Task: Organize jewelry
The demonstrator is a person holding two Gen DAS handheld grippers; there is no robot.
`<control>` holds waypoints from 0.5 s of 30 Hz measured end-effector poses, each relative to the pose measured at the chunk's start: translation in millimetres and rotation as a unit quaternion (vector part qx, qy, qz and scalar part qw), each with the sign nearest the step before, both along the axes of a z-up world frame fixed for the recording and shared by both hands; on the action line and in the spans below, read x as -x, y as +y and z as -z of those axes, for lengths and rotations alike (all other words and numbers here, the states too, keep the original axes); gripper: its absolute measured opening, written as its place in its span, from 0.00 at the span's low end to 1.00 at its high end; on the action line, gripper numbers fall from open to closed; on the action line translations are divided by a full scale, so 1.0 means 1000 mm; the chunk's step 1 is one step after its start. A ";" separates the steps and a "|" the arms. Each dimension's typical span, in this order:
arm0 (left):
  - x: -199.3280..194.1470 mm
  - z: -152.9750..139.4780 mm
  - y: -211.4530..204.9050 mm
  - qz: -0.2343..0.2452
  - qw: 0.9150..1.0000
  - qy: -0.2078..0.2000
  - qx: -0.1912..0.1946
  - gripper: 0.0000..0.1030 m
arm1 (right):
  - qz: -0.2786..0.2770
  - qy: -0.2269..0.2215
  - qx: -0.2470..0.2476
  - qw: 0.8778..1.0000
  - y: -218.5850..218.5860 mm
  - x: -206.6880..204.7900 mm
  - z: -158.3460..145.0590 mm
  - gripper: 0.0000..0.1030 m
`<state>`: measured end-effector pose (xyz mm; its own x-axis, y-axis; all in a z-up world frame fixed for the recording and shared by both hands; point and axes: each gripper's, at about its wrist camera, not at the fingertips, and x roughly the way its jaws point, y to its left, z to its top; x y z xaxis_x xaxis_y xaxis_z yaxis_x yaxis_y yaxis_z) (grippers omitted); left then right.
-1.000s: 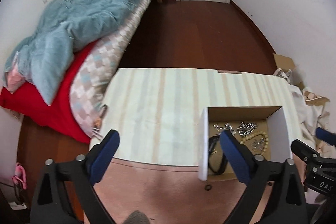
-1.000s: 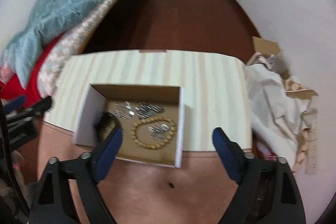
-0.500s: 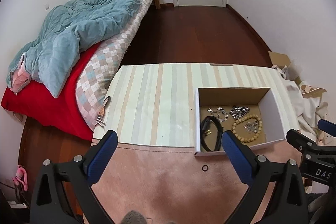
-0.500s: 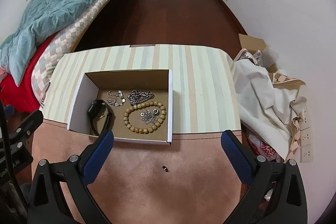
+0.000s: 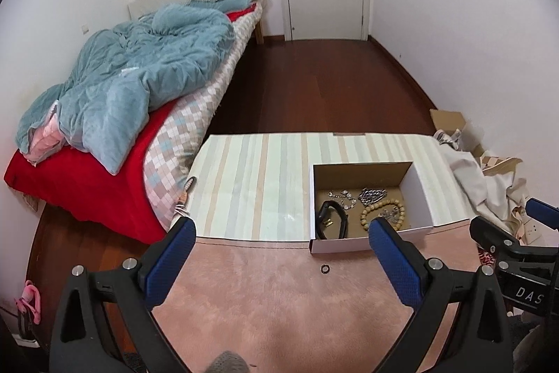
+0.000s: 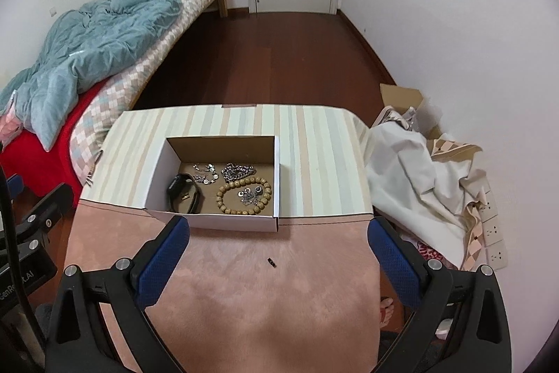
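An open cardboard box stands on the table where the striped cloth meets the pink one. Inside lie a black watch, a wooden bead bracelet and silver chains. A small dark ring lies on the pink cloth in front of the box. My right gripper hovers open above the pink cloth, nothing between its blue pads. My left gripper is open too, left of the box, holding nothing.
A bed with a teal blanket and red sheet runs along the left of the table. A heap of pale cloth and a cardboard carton sit to the right. Dark wood floor leads to a white door behind.
Both grippers have pulled back and risen from the box, so it looks smaller and farther away. The whole box and the ring in front of it have come into view.
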<state>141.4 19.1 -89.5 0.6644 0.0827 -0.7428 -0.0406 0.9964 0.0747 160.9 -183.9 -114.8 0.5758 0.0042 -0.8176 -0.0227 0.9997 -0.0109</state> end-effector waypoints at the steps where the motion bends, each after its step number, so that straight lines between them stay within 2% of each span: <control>1: 0.005 -0.004 -0.001 0.002 1.000 -0.005 0.000 0.98 | 0.000 -0.005 0.002 1.000 0.000 0.005 -0.005 1.00; 9: 0.041 -0.033 -0.003 0.011 0.999 -0.030 0.006 0.98 | -0.001 -0.046 0.002 0.999 0.002 0.048 -0.046 1.00; 15: 0.065 -0.046 -0.004 0.011 0.999 -0.043 0.011 0.98 | -0.001 -0.064 0.000 0.998 0.003 0.074 -0.064 1.00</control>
<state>76.2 15.3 -43.2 0.7275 0.0517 -0.6842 -0.0236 0.9985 0.0504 86.9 -181.0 -50.7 0.6752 0.0060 -0.7377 -0.0229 0.9997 -0.0128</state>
